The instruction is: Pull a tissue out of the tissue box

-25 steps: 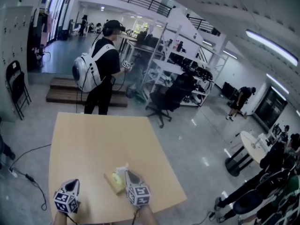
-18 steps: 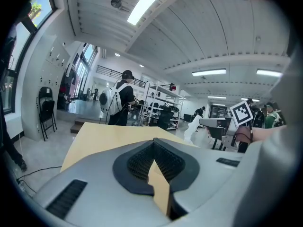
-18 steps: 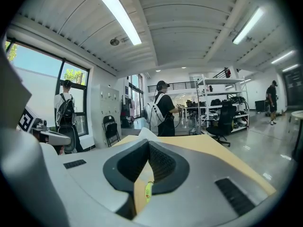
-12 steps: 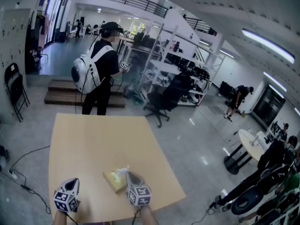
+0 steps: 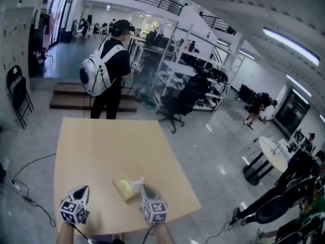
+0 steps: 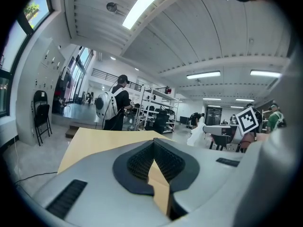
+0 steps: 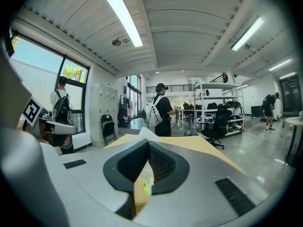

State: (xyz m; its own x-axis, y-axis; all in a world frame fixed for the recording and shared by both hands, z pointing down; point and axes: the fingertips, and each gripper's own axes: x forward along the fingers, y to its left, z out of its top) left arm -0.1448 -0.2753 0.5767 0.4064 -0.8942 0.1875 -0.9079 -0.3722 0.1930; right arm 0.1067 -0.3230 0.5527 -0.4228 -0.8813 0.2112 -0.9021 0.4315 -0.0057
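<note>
On a pale wooden table (image 5: 101, 151), close to its near edge, lies the yellowish tissue box (image 5: 123, 189), turned a little askew. One white tissue (image 5: 136, 182) stands up from its top, at the side nearest the right gripper (image 5: 143, 188). In the right gripper view the jaws are pressed together and a white corner of the tissue shows just above their tips, so this claw pinches the tissue. Below the tips, the box shows through the gap.

The left gripper (image 5: 81, 189) is well apart from the box, at the left over the table – its jaws meet at the tips and hold nothing.

Beyond the table's far edge a person with a white backpack (image 5: 109, 72) stands, with a black office chair (image 5: 183, 103) and white shelves (image 5: 203, 70) to the right.
</note>
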